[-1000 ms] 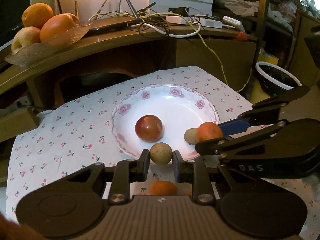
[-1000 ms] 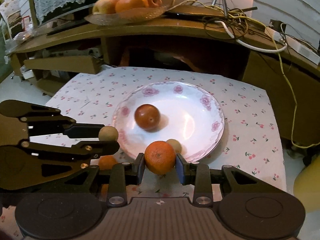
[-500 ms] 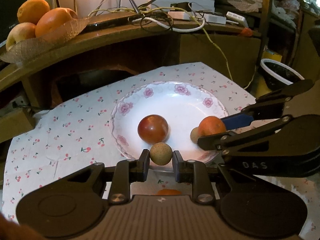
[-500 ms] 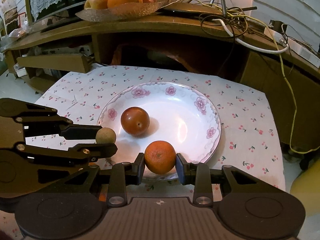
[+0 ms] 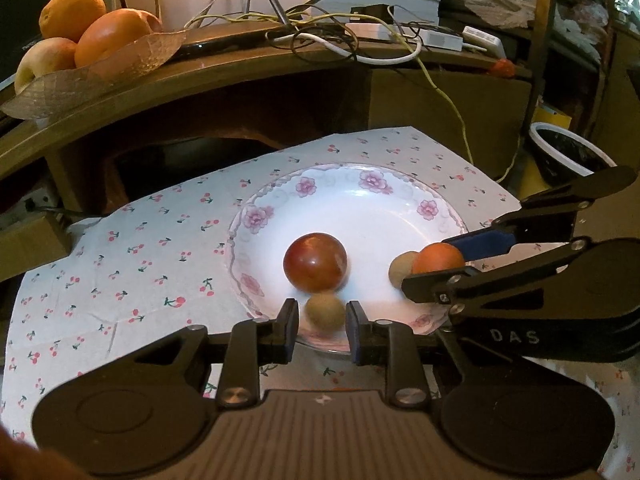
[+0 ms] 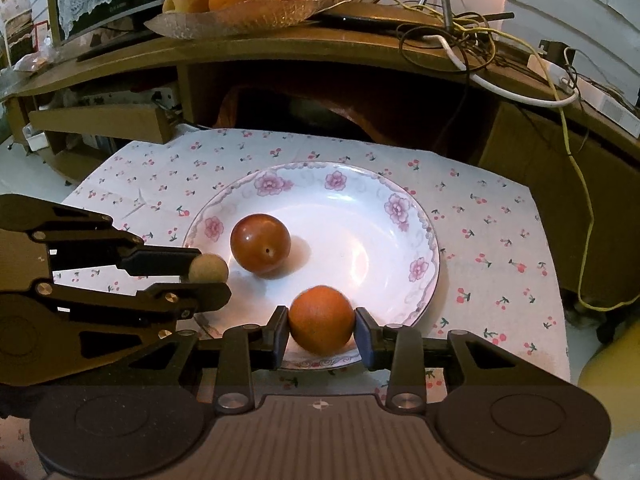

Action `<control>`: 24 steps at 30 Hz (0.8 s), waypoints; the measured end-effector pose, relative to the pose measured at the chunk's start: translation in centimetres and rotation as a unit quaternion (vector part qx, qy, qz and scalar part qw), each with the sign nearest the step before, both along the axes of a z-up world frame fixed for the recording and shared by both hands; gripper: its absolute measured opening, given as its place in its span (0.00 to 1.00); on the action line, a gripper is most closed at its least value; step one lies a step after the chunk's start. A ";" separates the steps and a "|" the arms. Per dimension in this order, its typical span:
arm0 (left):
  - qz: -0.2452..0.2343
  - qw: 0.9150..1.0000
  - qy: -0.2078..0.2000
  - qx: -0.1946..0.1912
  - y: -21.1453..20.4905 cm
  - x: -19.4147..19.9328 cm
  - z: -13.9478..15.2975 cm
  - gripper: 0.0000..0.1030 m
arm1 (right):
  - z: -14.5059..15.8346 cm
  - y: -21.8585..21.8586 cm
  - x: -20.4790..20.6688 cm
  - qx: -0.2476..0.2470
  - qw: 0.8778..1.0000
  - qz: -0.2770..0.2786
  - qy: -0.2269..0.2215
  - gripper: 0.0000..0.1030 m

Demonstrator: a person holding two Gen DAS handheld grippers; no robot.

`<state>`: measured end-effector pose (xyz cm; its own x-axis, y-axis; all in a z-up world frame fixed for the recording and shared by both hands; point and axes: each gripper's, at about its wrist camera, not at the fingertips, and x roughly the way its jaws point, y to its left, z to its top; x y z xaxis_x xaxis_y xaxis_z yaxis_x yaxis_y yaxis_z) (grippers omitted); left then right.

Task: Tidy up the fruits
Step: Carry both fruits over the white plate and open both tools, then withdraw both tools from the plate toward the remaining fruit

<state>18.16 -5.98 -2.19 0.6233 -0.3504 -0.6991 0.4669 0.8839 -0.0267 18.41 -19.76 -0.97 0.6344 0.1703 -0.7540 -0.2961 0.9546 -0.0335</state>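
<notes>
A white floral plate (image 5: pixel 372 216) (image 6: pixel 360 216) sits on a cherry-print cloth and holds a dark red fruit (image 5: pixel 315 262) (image 6: pixel 260 244). My left gripper (image 5: pixel 322 320) has its jaws a little apart around a small tan round fruit (image 5: pixel 324 312) (image 6: pixel 208 268) at the plate's near rim; gaps show on both sides and the fruit is blurred. My right gripper (image 6: pixel 322 330) is shut on a small orange (image 6: pixel 321 319) (image 5: pixel 438 258) over the plate's near rim. A second tan fruit (image 5: pixel 402 270) lies on the plate beside the orange.
The cherry-print cloth (image 5: pixel 120 264) covers the low table. A wooden desk behind carries a glass fruit bowl (image 5: pixel 92 76) (image 6: pixel 240 20) with oranges and apples, and tangled cables (image 5: pixel 340 36). A black bin (image 5: pixel 568 156) stands at the right.
Both grippers moved forward over the plate's near rim. The left jaws have parted from the tan fruit, which now looks loose and blurred. The right gripper still holds the orange.
</notes>
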 end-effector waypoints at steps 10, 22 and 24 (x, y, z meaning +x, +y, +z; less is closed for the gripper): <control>0.005 1.000 -0.013 -0.001 0.3 -0.4 0.8 0.32 | 0.9 -0.6 -0.3 0.004 1.000 -0.010 -0.021 0.43; 0.017 1.000 -0.023 -0.009 1.1 -1.1 2.2 0.33 | 2.5 -2.8 -0.3 0.023 0.997 -0.059 -0.050 0.44; 0.018 0.999 -0.024 -0.009 1.2 -1.4 2.4 0.33 | 2.7 -3.0 -0.4 0.025 0.996 -0.064 -0.052 0.44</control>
<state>16.75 -4.73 0.22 0.6689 -0.3391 -0.6615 0.4351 0.9001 -0.0215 18.02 -22.76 1.70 0.7280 0.1189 -0.6752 -0.1689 0.9856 -0.0086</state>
